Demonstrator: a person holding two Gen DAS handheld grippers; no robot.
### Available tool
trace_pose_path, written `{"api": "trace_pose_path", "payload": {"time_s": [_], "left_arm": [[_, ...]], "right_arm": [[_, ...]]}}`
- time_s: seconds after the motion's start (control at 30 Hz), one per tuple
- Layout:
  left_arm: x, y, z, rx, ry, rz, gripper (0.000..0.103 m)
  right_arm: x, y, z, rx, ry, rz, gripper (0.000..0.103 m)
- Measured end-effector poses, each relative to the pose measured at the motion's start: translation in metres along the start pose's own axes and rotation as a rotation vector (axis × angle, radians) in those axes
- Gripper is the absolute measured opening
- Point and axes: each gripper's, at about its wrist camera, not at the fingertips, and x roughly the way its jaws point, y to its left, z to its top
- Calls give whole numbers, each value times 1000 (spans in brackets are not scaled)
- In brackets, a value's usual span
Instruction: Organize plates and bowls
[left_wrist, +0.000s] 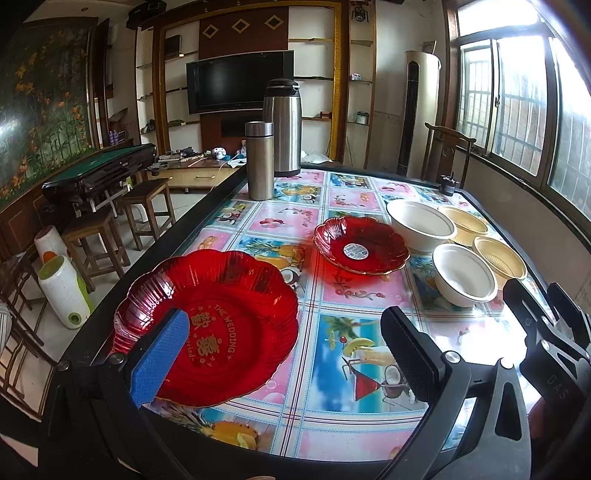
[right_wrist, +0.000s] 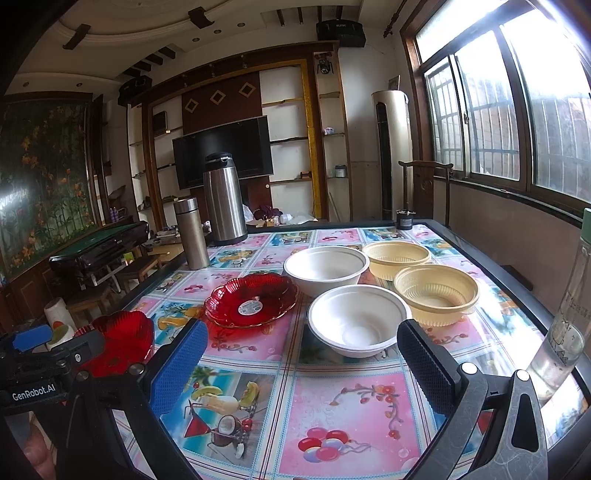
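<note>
**Both grippers spread wide over the table**

The left gripper (left_wrist: 291, 354) hangs open, its blue pad over the near red plate (left_wrist: 221, 332). The right gripper (right_wrist: 303, 369) gapes empty before the near white bowl (right_wrist: 356, 325). Beyond lie a smaller red plate (right_wrist: 251, 304), another white bowl (right_wrist: 325, 269) and two cream bowls (right_wrist: 436, 293) on the table (right_wrist: 354, 417).

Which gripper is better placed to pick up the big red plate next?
Probably the left. The left gripper is open, and its blue pad already overlaps the rim of the big red plate. The right gripper is also open, but it faces the white bowl.
</note>
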Motion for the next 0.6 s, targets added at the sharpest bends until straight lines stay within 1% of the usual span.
{"api": "trace_pose_path", "payload": {"time_s": [0.6], "left_arm": [[22, -10, -6, 37, 45, -19, 103]], "right_arm": [[28, -8, -10, 40, 67, 0, 103]]}}
